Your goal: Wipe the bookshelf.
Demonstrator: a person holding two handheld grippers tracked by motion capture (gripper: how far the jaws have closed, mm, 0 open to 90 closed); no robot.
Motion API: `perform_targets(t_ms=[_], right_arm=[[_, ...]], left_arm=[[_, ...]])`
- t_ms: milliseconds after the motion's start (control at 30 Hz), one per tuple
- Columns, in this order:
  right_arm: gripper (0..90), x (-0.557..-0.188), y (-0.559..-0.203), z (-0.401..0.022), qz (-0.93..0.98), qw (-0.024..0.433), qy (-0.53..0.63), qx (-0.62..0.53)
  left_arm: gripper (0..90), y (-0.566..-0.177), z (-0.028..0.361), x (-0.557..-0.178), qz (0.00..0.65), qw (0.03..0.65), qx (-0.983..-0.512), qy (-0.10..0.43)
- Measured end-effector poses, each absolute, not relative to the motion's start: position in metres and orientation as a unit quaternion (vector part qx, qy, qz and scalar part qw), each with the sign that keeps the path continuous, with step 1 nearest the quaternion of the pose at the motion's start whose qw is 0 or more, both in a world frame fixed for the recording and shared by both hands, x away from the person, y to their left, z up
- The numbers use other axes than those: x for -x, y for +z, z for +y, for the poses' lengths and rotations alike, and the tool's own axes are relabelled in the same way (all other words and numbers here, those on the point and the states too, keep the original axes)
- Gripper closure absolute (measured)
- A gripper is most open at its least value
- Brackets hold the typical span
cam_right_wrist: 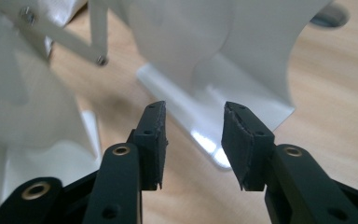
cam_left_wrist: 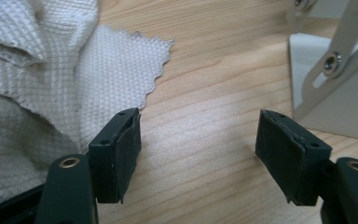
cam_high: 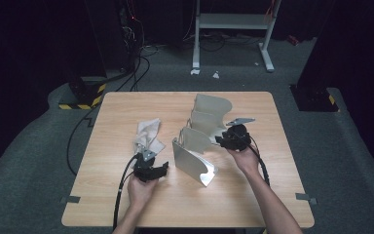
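A white metal rack (cam_high: 197,151) is standing near the middle of the table (cam_high: 126,204) — a set of thin curved panels joined by slim crossing struts, spread out like an accordion from the front toward the back. In the right gripper view its panels (cam_right_wrist: 242,42) are looking smooth and matte, with a glossy highlight on the flat foot (cam_right_wrist: 205,135), and small screws are fastening the struts (cam_right_wrist: 95,28). The right gripper (cam_high: 226,139) is hovering just beside the rack's right side, its black rubber-padded jaws parted with nothing between them.

To the left of the rack a pale cloth (cam_high: 147,136) is lying crumpled on the table. In the left gripper view the cloth (cam_left_wrist: 51,84) is showing a waffle weave and a scalloped edge, and it is folding over itself in soft ridges. The left gripper (cam_high: 152,170) is sitting just in front of the cloth — released, jaws wide, only bare wood grain between the pads. The table is light wood with straight grain.
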State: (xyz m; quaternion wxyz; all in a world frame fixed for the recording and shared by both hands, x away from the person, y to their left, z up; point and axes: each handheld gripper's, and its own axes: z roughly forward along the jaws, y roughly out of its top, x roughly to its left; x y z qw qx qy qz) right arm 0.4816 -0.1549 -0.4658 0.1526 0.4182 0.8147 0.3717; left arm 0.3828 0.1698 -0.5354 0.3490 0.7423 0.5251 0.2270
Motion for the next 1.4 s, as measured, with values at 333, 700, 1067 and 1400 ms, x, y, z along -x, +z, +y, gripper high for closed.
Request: perform_targets(t_ms=[333, 700, 1067, 1400], right_arm=[[55.1, -0.504, -0.447, -0.142, 0.816, 0.160, 0.373, -0.411], [59.8, -0.517, -0.443, -0.126, 0.830, 0.148, 0.368, -0.393], [71.0, -0.520, -0.443, -0.128, 0.840, 0.143, 0.364, -0.375], [76.2, -0.517, -0.444, -0.126, 0.842, 0.134, 0.371, -0.368]], left_arm=[[31.2, -0.535, 0.168, -0.383, 0.525, 0.340, -0.744, 0.234], [31.2, -0.535, 0.168, -0.383, 0.526, 0.340, -0.744, 0.235], [31.2, -0.536, 0.168, -0.382, 0.526, 0.340, -0.743, 0.235], [32.4, -0.535, 0.168, -0.381, 0.522, 0.347, -0.745, 0.230]])
